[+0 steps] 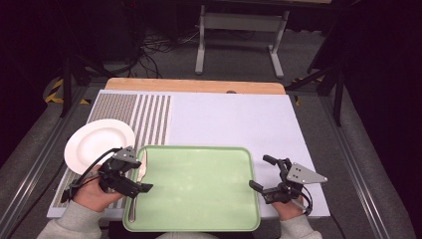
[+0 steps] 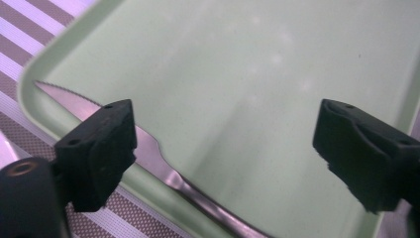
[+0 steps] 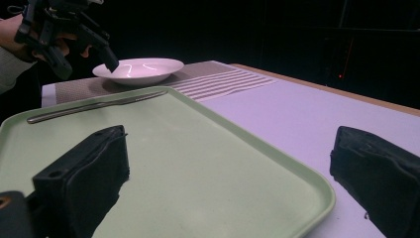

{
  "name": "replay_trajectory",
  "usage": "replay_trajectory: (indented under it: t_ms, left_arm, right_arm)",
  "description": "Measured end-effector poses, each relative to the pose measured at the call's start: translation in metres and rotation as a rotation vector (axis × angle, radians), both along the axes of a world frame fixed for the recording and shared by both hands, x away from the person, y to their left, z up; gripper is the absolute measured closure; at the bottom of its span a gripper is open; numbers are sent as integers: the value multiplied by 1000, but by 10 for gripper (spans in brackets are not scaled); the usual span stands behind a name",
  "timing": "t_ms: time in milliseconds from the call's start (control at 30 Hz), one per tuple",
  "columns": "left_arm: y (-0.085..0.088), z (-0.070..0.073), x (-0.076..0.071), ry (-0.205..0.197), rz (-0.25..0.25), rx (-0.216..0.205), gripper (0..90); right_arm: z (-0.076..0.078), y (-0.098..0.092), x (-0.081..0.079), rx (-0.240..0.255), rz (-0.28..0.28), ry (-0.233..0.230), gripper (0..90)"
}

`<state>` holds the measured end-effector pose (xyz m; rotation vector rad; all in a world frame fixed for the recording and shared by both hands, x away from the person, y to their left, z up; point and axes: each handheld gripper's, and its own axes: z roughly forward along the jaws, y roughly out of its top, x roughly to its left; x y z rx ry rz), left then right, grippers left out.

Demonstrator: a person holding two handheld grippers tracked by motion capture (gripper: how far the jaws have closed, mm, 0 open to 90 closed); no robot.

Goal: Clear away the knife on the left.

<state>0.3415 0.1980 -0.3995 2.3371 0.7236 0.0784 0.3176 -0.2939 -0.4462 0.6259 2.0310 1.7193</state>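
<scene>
1. Step in hand, as judged: pickup of the slim stainless-steel table knife, which lies along the 9 o'clock rim of the flat pale-green plastic tray, serrated blade pointing to 12.
2. Left gripper is held over the knife's middle, jaws spread wide, nothing pinched; knife is seen beside one jaw in the left gripper view.
3. Right gripper is parked at the tray's 3 o'clock edge, jaws spread, empty.
4. Next move is expected to need lowering and closing across the thin handle; slip risk on a flat part.
5. Round white ceramic plate sits at 10 o'clock on a brown-and-white striped placemat.
6. Surface: white tabletop, wooden strip at 12. Room: dark, grey floor, cables, a metal stand.
</scene>
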Motion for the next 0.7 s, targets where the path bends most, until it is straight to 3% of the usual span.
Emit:
replay_trajectory:
  t_ms: [67, 100, 367, 433, 467, 533, 567, 700]
  left_arm:
    - [5, 2, -3, -37, -5, -34, 35]
    - [5, 2, -3, -37, -5, -34, 23]
    - [23, -4, -16, -154, 0, -135, 3]
    - [31, -8, -20, -194, 1, -194, 3]
    - [31, -8, -20, -194, 1, -194, 4]
    - [38, -17, -21, -245, 13, -251, 5]
    - [38, -17, -21, -245, 13, -251, 4]
    - [52, -31, -25, -302, 30, -390, 5]
  right_arm:
    - [0, 0, 0, 0, -1, -1, 23]
    - [0, 0, 0, 0, -1, -1, 23]
    - [1, 0, -1, 1, 1, -5, 23]
    - [1, 0, -1, 1, 3, -5, 23]
    - [1, 0, -1, 1, 3, -5, 23]
    - [1, 0, -1, -1, 4, -6, 23]
    - [1, 0, -1, -1, 4, -6, 23]
    - [1, 0, -1, -3, 5, -8, 23]
